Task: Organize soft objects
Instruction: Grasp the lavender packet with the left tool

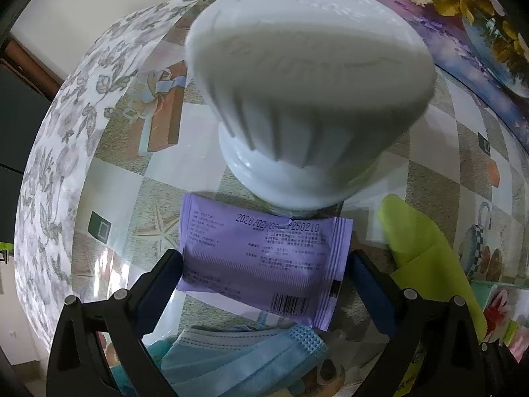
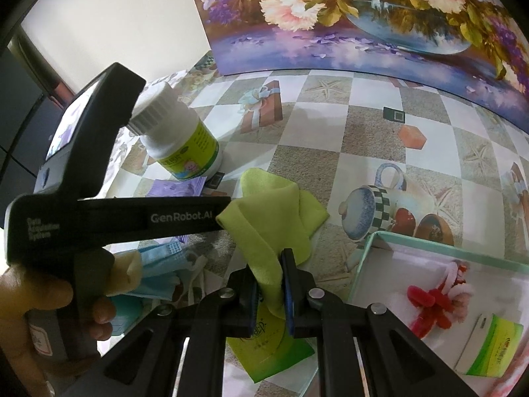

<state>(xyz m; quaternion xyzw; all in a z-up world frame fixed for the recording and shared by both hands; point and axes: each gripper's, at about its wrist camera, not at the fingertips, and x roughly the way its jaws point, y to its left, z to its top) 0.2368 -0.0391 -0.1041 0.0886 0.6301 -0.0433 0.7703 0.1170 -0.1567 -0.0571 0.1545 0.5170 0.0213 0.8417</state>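
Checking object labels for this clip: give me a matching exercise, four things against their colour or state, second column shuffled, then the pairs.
Things:
1. cloth
2. packet
3. bottle
4. mask

Colour or state:
A. white ribbed cap, standing on the table
B. light blue, pleated, lying flat
C. yellow-green, pinched in the right tongs
D. purple, between the open left tongs

Pairs: 1-C, 2-D, 3-A, 4-B
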